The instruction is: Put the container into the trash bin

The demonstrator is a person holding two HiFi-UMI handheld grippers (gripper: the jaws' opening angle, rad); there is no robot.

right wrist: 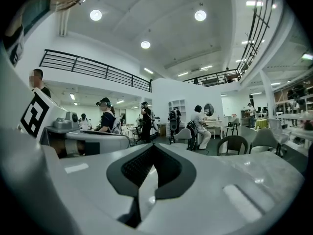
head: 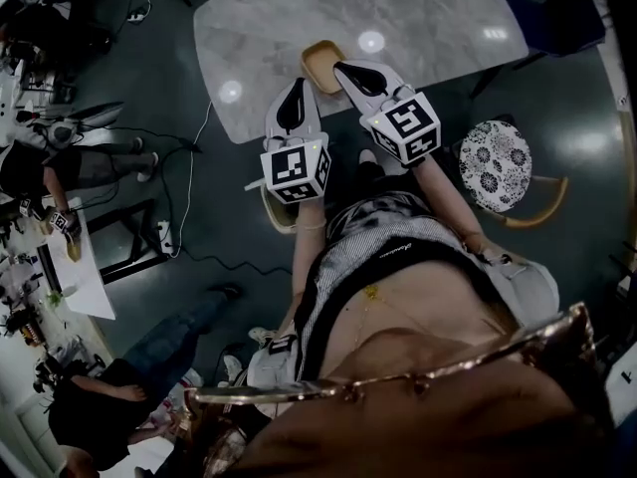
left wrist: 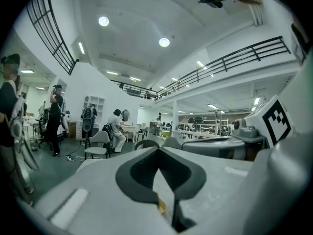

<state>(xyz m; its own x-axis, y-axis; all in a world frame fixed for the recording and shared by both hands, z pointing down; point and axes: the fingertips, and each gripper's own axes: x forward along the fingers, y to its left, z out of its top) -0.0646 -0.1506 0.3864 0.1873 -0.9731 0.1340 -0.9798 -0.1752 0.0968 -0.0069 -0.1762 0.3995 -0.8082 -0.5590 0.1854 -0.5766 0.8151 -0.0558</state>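
A shallow tan container lies on the marble table, at its near edge. My left gripper points at the table edge just below and left of the container. Its jaws are shut with nothing between them. My right gripper reaches over the edge beside the container's right side, also shut and empty. In the left gripper view the left gripper shows its jaw tips meeting, and a sliver of tan shows low in the gap behind them. The right gripper view shows the right gripper with its tips together. No trash bin shows in any view.
A chair with a floral cushion stands right of me, and a wooden chair sits under my left arm. Cables run over the dark floor. People and desks fill the left side.
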